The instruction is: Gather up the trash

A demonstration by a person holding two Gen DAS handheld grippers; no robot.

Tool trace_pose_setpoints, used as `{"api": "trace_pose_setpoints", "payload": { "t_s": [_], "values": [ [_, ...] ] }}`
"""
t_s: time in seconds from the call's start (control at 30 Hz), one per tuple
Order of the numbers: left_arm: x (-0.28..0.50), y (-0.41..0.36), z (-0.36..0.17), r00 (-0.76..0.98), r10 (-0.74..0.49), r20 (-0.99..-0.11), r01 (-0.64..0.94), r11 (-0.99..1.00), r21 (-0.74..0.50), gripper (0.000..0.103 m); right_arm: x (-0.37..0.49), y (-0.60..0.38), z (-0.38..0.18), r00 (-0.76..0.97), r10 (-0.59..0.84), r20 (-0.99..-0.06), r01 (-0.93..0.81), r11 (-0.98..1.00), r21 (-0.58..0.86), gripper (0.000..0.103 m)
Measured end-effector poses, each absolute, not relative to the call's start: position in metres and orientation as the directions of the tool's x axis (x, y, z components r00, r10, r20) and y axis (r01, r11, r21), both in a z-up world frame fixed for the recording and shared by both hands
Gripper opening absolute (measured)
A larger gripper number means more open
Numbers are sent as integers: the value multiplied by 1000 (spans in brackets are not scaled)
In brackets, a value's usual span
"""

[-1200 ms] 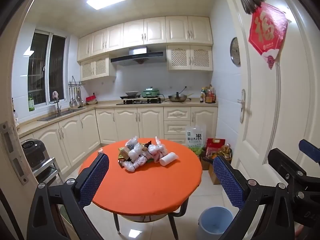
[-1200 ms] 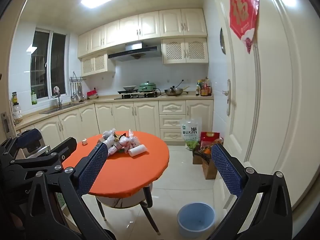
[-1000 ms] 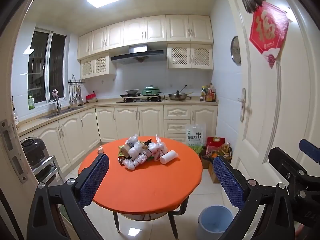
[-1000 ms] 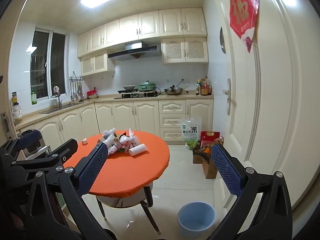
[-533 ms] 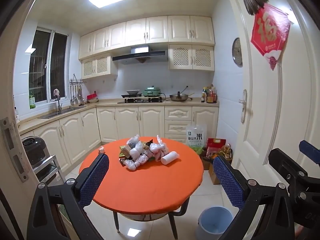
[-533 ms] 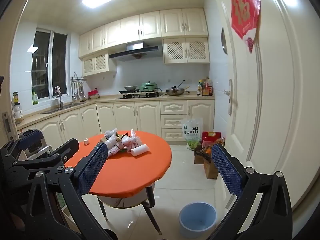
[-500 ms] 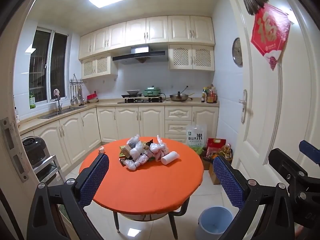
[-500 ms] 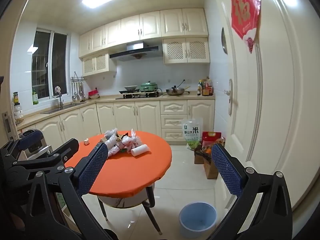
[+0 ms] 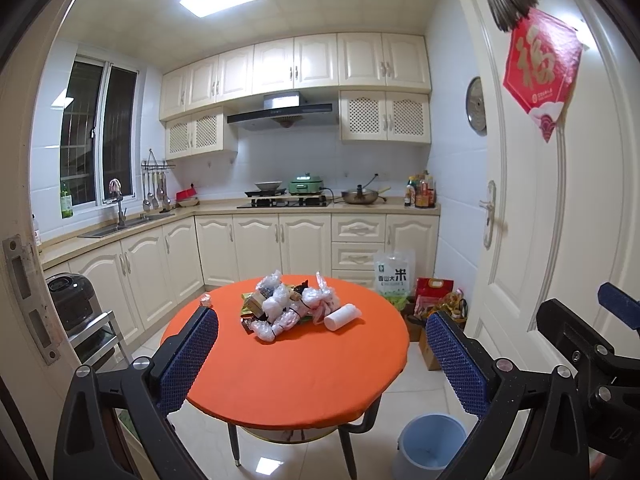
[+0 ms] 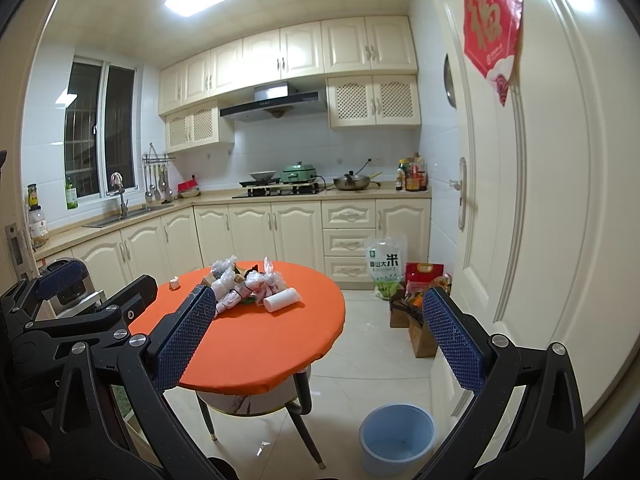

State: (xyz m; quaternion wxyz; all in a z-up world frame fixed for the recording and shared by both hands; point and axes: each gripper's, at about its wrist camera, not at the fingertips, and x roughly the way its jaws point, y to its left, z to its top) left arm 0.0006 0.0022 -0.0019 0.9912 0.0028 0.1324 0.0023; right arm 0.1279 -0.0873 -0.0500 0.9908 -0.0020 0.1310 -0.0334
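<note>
I held my left hand-held gripper up in front of the round orange desk, its two blue-padded fingers spread wide with nothing between them. My right hand-held gripper was spread just as wide and equally empty, aimed a little further right, so that the desk sat toward the left of its view. Both were well short of the desk and touching nothing. The trash lay in a heap on the far half of the desk: several knotted clear plastic bags, some brown and green wrappers mixed in among them, and a white roll lying on its side at the right edge of the pile. A small white scrap sat alone near the far left rim of the desk, apart from the heap. On the tiled floor, near and to the right of the desk, stood a pale blue bin, open at the top; from the right wrist view I could see its inside, which looked bare. Further back on the floor, against the lower cabinets and beside the white door, stood a white rice bag and a few paper bags of goods.
</note>
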Motion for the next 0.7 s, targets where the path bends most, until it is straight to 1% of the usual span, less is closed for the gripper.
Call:
{"api": "trace_pose_setpoints", "payload": {
  "t_s": [0.7],
  "values": [
    [0, 4, -3, 965, 4, -261, -3, 1000, 5, 102, 128, -87, -50, 963, -66, -260, 65, 998, -13, 103]
  ]
}}
